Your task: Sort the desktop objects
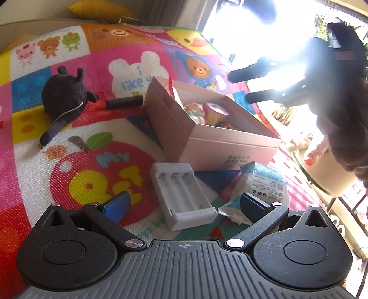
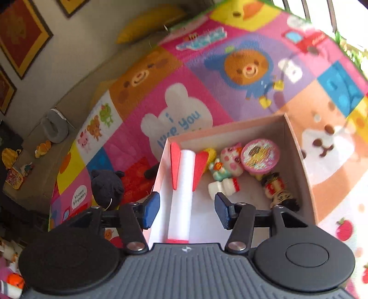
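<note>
Spread above the pink box (image 2: 296, 147), right gripper (image 2: 186, 210) is hovering, its jaws clear of the toy rocket (image 2: 181, 193); left gripper (image 1: 184, 204), likewise spread, is facing the battery holder (image 1: 181, 195); squaring up before pinching seems wise.

Play mat (image 1: 76, 76) covers the surface: cartoon bears, a white rabbit, a red apple, bright squares. Yellow cushion (image 1: 99, 9) lies beyond the mat's far edge. Framed red pictures (image 2: 20, 34) with gold borders hang on the beige wall. Grey curved object (image 2: 55, 127) rests on a ledge, small orange toy (image 2: 42, 147) near it. Window glare washes out the far right.
</note>
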Demonstrator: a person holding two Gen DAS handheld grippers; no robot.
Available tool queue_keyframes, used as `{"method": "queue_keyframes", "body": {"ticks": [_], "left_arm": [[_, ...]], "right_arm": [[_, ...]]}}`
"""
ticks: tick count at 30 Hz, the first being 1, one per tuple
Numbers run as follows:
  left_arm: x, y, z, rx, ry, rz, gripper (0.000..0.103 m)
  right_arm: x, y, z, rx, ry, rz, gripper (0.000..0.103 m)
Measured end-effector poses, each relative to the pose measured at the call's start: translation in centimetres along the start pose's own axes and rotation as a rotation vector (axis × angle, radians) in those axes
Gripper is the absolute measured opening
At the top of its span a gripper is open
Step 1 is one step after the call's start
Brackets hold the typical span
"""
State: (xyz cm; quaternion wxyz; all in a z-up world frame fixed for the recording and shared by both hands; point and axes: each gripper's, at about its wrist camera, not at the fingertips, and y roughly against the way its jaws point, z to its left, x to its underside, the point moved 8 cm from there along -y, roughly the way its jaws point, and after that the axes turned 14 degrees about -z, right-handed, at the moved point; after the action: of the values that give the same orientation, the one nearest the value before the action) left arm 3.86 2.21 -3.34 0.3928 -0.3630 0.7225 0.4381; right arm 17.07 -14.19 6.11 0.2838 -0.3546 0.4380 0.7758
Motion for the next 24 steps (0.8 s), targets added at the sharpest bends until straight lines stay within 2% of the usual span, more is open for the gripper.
{"method": "queue_keyframes", "body": {"ticks": [3, 5, 11, 13, 15, 16, 19, 21, 22, 24], "left_arm": [[0.3, 0.1, -1.2, -0.008, -0.076, 0.017, 0.103], [0.8, 0.1, -2.4, 0.017, -0.107, 0.041, 0.103], [3.0, 1.4, -7.7, 0.154, -0.214, 0.103, 0.103], [3.1, 2.1, -8.7, 0.169, -0.227, 0.098, 0.103], [2.9, 2.6, -8.8, 0.130, -0.250, 0.081, 0.103], [2.8, 2.7, -8.6, 0.101, -0.261, 0.072, 0.103], [2.1, 2.9, -7.4, -0.007, -0.310, 0.037, 0.103], [1.2, 2.7, -6.6, -0.074, -0.378, 0.001, 0.103], [0.8, 2.6, -6.2, -0.089, -0.408, -0.012, 0.103], [0.1, 2.1, -5.6, -0.073, -0.428, -0.017, 0.103]], "right_arm": [[0.4, 4.9, 0.2, 0.002, 0.158, -0.121, 0.056], [1.8, 7.1, 0.2, -0.006, 0.205, -0.142, 0.056], [6.0, 9.5, -2.4, 0.064, 0.196, -0.159, 0.057], [7.6, 9.9, -3.2, 0.096, 0.192, -0.156, 0.074], [8.8, 10.1, -3.8, 0.104, 0.171, -0.145, 0.085], [9.5, 10.2, -3.9, 0.101, 0.158, -0.136, 0.087], [11.0, 10.0, -3.9, 0.082, 0.139, -0.112, 0.088], [11.6, 9.7, -3.9, 0.078, 0.126, -0.108, 0.090], [11.7, 9.6, -4.0, 0.081, 0.121, -0.110, 0.091], [11.9, 9.5, -4.5, 0.096, 0.115, -0.121, 0.094]]}}
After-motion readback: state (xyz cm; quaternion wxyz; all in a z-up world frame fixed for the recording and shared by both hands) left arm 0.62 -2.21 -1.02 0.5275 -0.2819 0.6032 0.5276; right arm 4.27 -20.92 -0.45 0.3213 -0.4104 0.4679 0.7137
